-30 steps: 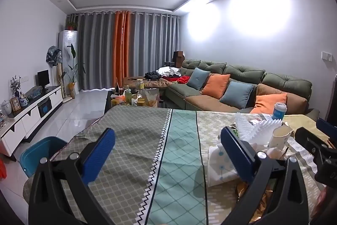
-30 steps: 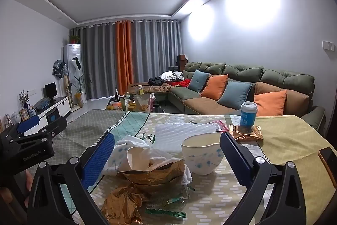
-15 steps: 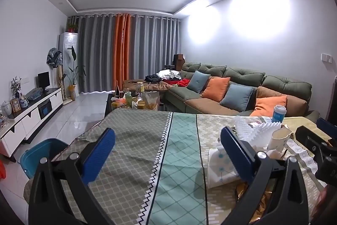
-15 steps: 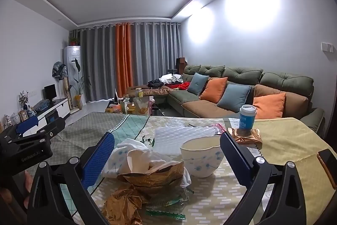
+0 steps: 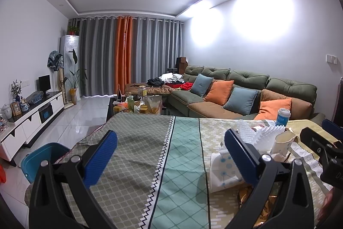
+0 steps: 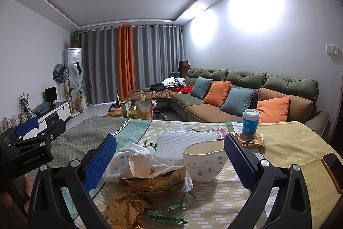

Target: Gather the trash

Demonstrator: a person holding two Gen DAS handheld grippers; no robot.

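Observation:
A heap of trash lies on the table in the right wrist view: gold foil wrappers (image 6: 150, 184), crumpled white paper cups (image 6: 137, 164), a green wrapper (image 6: 169, 218) and white foam netting (image 6: 182, 141). A white paper bowl (image 6: 204, 160) stands beside it. My right gripper (image 6: 170, 156) is open and empty, just above and short of the heap. My left gripper (image 5: 170, 151) is open and empty over bare tablecloth, left of the heap; the crumpled cups (image 5: 223, 169) and netting (image 5: 263, 136) show past its right finger.
A blue lidded cup (image 6: 249, 121) stands on a gold wrapper (image 6: 250, 142) at the back right. A phone (image 6: 333, 166) lies near the table's right edge. A blue bin (image 5: 40, 158) stands on the floor left of the table (image 5: 137, 153). A sofa (image 5: 246, 96) is behind.
Both grippers have tilted slightly, so the table and trash sit a little lower in both views. Both stay open and nothing was picked up.

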